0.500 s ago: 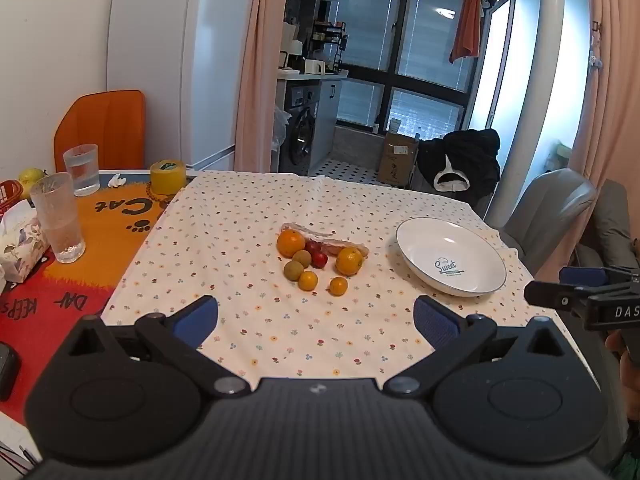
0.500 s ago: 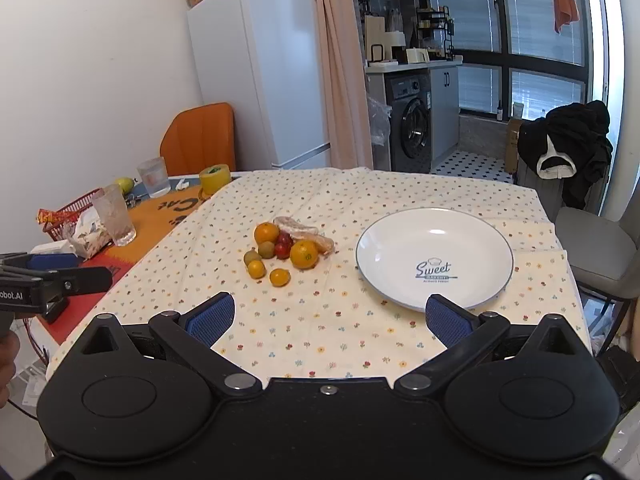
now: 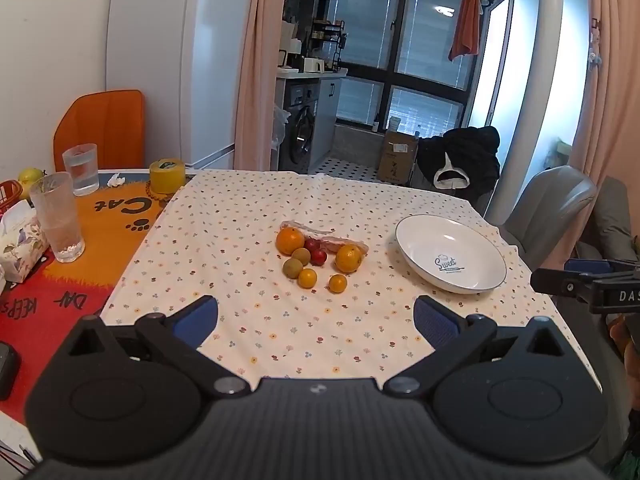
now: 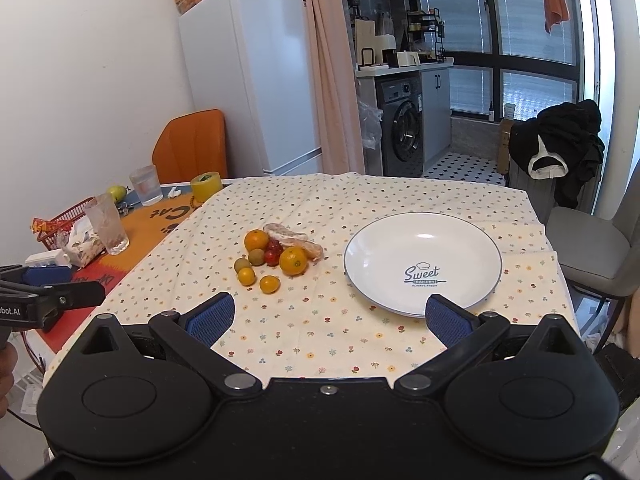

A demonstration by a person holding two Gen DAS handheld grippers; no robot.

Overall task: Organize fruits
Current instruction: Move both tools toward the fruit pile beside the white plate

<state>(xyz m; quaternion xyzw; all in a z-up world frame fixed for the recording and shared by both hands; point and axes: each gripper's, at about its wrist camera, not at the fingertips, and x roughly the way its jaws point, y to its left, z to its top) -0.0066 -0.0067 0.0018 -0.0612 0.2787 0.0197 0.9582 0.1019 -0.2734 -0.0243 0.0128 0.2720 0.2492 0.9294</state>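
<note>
On the flowered tablecloth [image 3: 248, 240] sits a white plate [image 4: 384, 240] printed "Sweet" — bare, just right of a tight cluster of fruits [image 3: 316, 256]: two oranges, smaller yellow, green and red pieces. Left gripper [image 3: 316, 316] and right gripper [image 4: 328, 316] hover near the table edge — fingers spread wide, holding nothing.

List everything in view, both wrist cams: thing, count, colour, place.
plate: 1, white with a blue logo, empty, right part of the tablecloth
large oranges: 2, orange, in the fruit cluster mid-table
small oranges: 2, orange, near edge of the cluster
green fruits: 2, olive, left of the cluster
red fruits: 2, red, cluster centre
wrapped item: pale, behind the fruit; contents unclear
tablecloth: 1, cream, floral
glasses: 2, clear, left mat
tape roll: 1, yellow, left mat
left gripper: black with blue pads, open, above the near table edge
right gripper: same, open, near the plate
</note>
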